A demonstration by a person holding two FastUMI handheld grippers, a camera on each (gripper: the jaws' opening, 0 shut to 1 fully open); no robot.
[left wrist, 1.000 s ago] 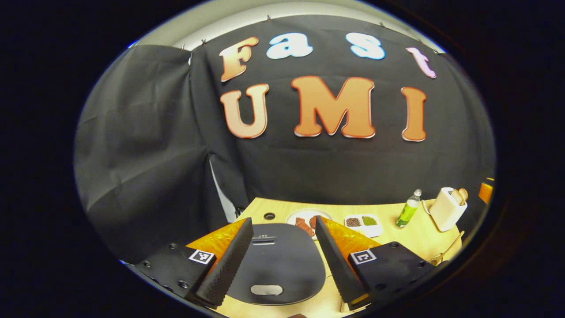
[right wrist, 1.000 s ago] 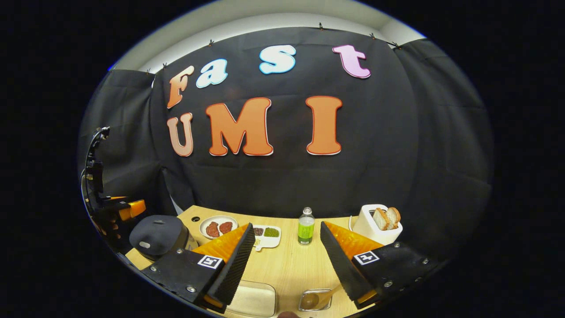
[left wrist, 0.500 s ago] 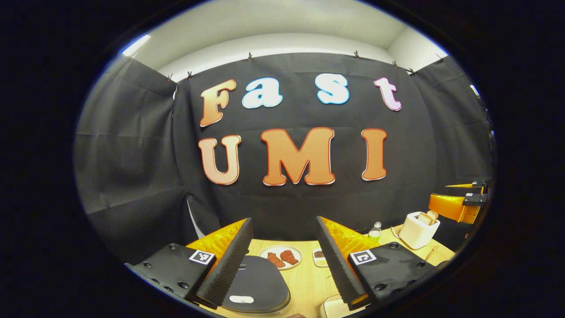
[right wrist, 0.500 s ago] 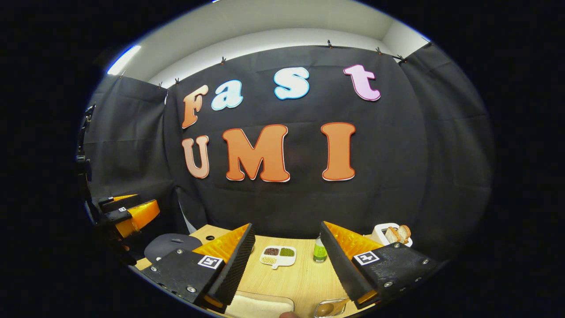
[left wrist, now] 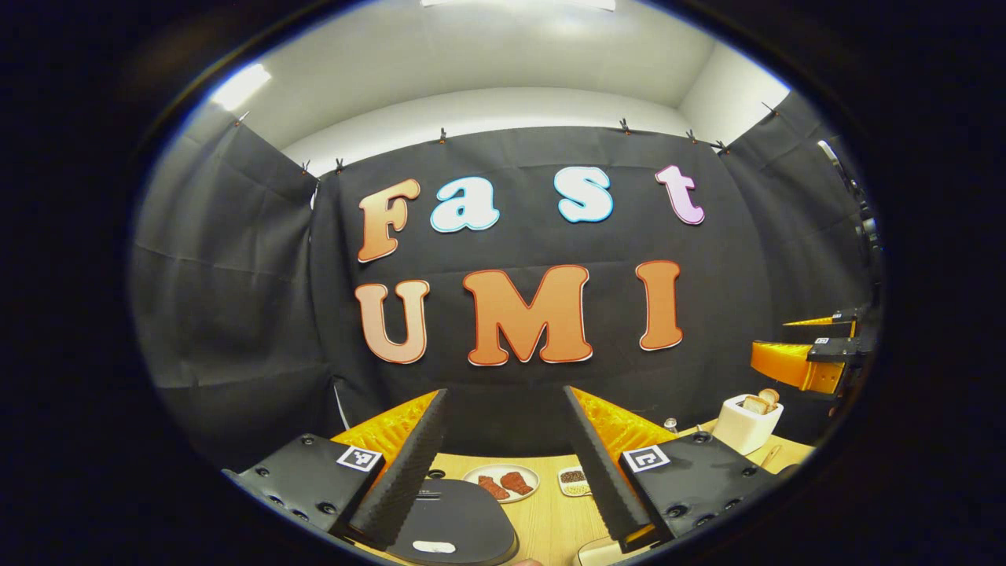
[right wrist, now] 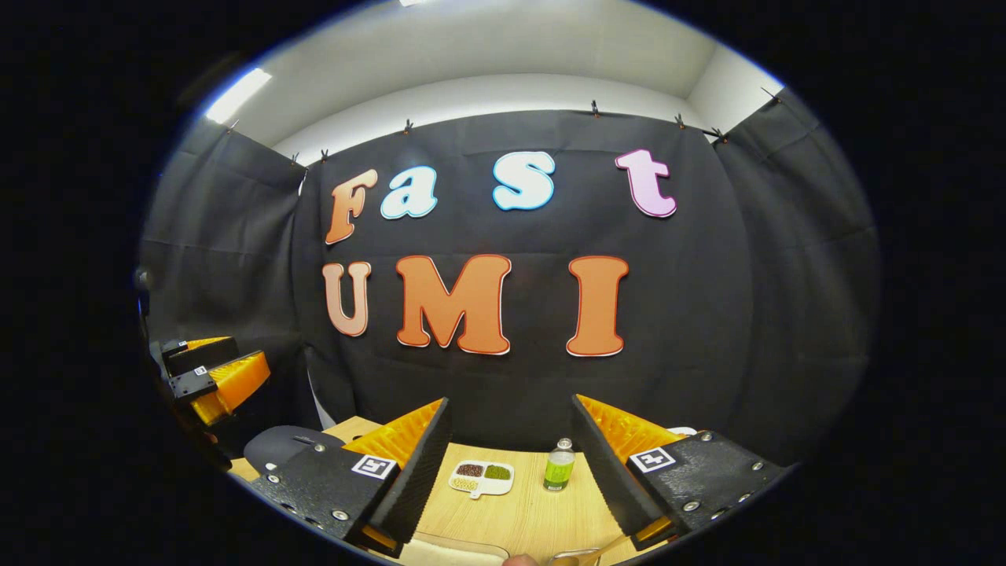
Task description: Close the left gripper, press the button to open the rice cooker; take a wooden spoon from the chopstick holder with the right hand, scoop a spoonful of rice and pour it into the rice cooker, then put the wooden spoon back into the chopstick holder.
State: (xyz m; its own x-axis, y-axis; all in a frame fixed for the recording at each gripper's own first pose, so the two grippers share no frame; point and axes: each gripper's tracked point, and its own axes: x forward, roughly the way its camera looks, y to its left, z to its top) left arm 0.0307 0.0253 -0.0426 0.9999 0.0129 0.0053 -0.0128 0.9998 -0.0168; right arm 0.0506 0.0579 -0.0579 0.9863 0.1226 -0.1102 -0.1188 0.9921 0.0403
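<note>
Rice cooker (left wrist: 460, 525) lid down, button (left wrist: 434, 546) unpressed; left gripper (left wrist: 499, 464) and right gripper (right wrist: 511, 472) both spread wide, holding nothing. Every step remains.

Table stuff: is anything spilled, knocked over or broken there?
Nothing stands out. The dark rice cooker sits shut, the green bottle stands upright, the round white plate and the white divided dish lie flat on the wooden table.

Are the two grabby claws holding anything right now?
No. The left gripper and the right gripper are both wide open with nothing between their fingers, above the table.
</note>
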